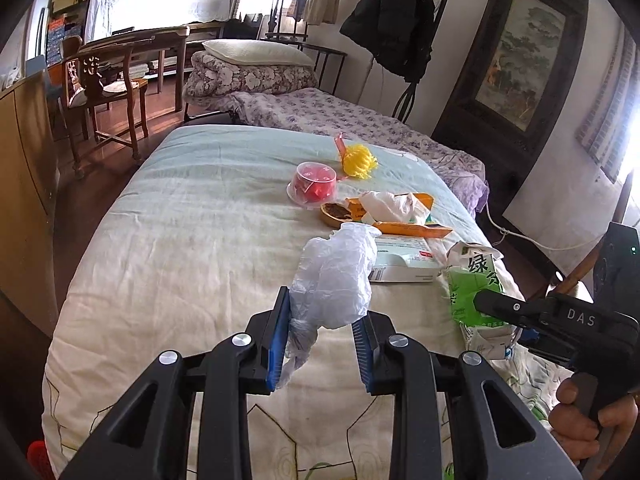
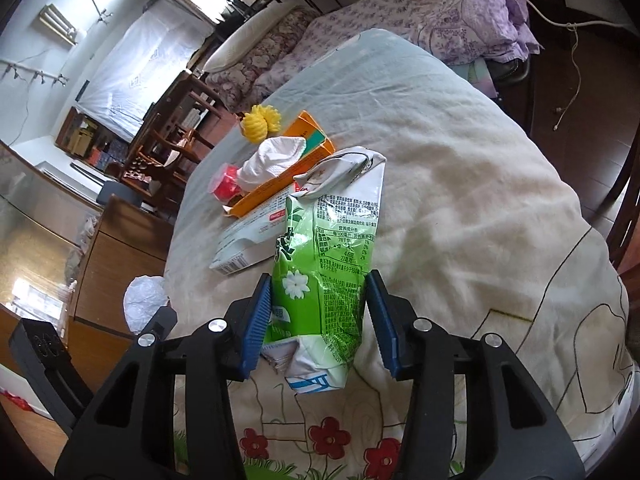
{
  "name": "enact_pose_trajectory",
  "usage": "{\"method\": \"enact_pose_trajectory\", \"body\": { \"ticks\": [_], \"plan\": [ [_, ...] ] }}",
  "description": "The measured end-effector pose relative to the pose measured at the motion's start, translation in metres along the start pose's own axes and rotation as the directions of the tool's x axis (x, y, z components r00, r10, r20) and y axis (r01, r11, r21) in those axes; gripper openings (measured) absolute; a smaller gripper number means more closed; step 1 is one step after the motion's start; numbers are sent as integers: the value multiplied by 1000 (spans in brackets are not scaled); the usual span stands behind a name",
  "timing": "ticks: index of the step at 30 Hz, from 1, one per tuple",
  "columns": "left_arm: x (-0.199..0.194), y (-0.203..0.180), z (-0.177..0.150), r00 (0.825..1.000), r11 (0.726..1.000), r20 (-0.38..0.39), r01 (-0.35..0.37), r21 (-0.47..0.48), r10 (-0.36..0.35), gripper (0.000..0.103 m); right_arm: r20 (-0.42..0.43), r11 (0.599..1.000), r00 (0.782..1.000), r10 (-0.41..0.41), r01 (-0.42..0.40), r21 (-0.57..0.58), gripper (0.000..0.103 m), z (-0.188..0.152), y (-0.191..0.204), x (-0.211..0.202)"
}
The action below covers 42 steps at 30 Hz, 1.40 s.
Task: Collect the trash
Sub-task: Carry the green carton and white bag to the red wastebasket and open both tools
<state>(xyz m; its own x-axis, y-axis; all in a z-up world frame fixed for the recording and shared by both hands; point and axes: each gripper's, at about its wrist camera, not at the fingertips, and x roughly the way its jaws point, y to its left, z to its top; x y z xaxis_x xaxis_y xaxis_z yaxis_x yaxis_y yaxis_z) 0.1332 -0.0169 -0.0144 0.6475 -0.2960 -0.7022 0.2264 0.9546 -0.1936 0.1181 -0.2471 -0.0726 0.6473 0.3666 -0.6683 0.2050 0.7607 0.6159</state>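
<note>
Trash lies on a quilt-covered bed (image 1: 180, 240). My left gripper (image 1: 320, 320) has its jaws apart around a crumpled clear plastic bag (image 1: 336, 276), which rests against the left pad. My right gripper (image 2: 320, 312) holds a crushed green and white drink carton (image 2: 324, 264) between its blue pads; the carton also shows in the left wrist view (image 1: 474, 284). Beyond lie a white flat box (image 1: 400, 260), an orange box (image 1: 412, 228) with crumpled white tissue (image 1: 394, 206) on it, a red plastic cup (image 1: 314, 186), a brown round piece (image 1: 335, 213) and a yellow pompom (image 1: 360, 160).
A second bed with floral bedding (image 1: 320, 112) and a pillow (image 1: 260, 52) stands behind. A wooden chair (image 1: 104, 92) and desk (image 1: 160, 40) are at the left. A dark coat (image 1: 396, 16) hangs at the back, beside a framed painting (image 1: 520, 60). A cord (image 2: 572, 40) trails on the floor.
</note>
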Motion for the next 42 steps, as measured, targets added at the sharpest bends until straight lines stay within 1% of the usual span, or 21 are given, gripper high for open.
{"method": "enact_pose_trajectory", "body": {
  "ticks": [3, 5, 10, 15, 21, 26, 32, 38, 42],
  "plan": [
    [-4, 0, -2, 1000, 1000, 8, 8, -2, -8, 29, 42, 999, 999, 25, -24, -25, 47, -3, 4, -11],
    [-8, 1, -5, 1000, 1000, 13, 15, -6, -15, 29, 65, 997, 997, 47, -43, -67, 47, -9, 11, -19],
    [-20, 5, -15, 998, 997, 10, 61, -44, -60, 29, 63, 988, 994, 86, -76, -135, 47, -24, 17, -27],
    [-47, 3, -31, 997, 996, 30, 73, -43, -72, 29, 80, 978, 990, 114, -98, -185, 48, -40, 20, -40],
    [-78, 4, -49, 997, 997, 46, 67, -50, -65, 29, 82, 961, 989, 121, -96, -260, 48, -64, 26, -50],
    [-102, 8, -64, 998, 999, 49, 34, -40, -32, 29, 41, 962, 990, 134, -120, -247, 48, -84, 22, -54],
    [-132, 12, -75, 997, 999, 73, 19, -41, -16, 29, 39, 954, 993, 116, -100, -284, 48, -105, 29, -69],
    [-170, 9, -82, 992, 999, 128, 12, -31, -8, 29, 63, 936, 983, 172, -143, -322, 48, -116, 49, -103],
    [-196, 15, -86, 986, 999, 166, 10, -43, -3, 29, 69, 914, 973, 219, -180, -365, 48, -131, 68, -126]
  ]
}}
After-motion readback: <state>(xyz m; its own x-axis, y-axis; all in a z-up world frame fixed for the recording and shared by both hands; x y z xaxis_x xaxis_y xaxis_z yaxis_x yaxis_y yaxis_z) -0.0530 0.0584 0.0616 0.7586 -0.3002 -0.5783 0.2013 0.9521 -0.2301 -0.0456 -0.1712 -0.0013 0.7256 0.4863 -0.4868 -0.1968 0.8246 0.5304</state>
